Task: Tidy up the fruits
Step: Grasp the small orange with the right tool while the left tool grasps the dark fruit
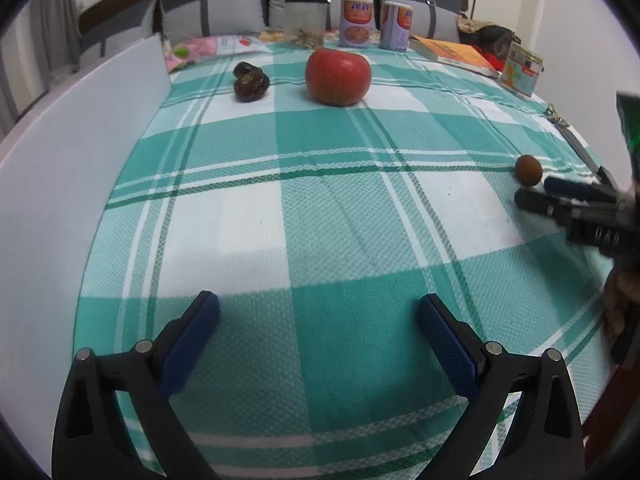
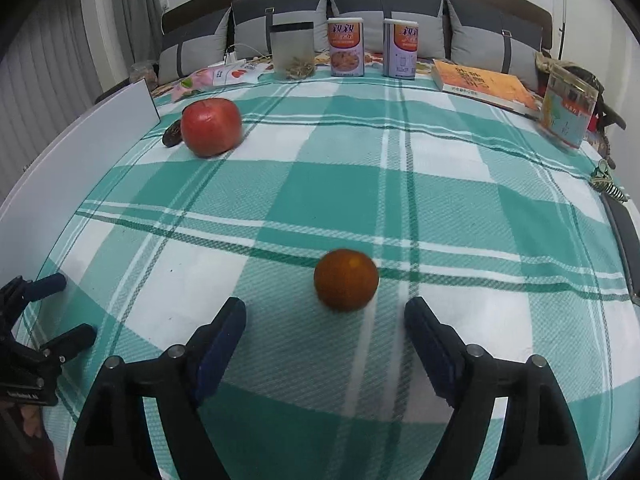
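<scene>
A red apple (image 1: 338,76) sits on the green checked cloth (image 1: 320,216) at the far middle, with two dark wrinkled fruits (image 1: 250,82) to its left. A small orange-brown round fruit (image 2: 346,280) lies just ahead of my right gripper (image 2: 325,318), which is open and empty, a little short of it. The apple (image 2: 211,127) shows far left in the right wrist view. My left gripper (image 1: 319,312) is open and empty over bare cloth. In the left wrist view the small fruit (image 1: 528,169) lies at the right, beside my right gripper (image 1: 532,191).
A white board (image 1: 80,160) borders the cloth's left side. At the far edge stand a clear jar (image 1: 305,20), two cans (image 1: 356,22), snack packets (image 1: 216,46), an orange book (image 1: 456,56) and a small box (image 1: 522,68). Keys (image 2: 604,178) lie at the right edge.
</scene>
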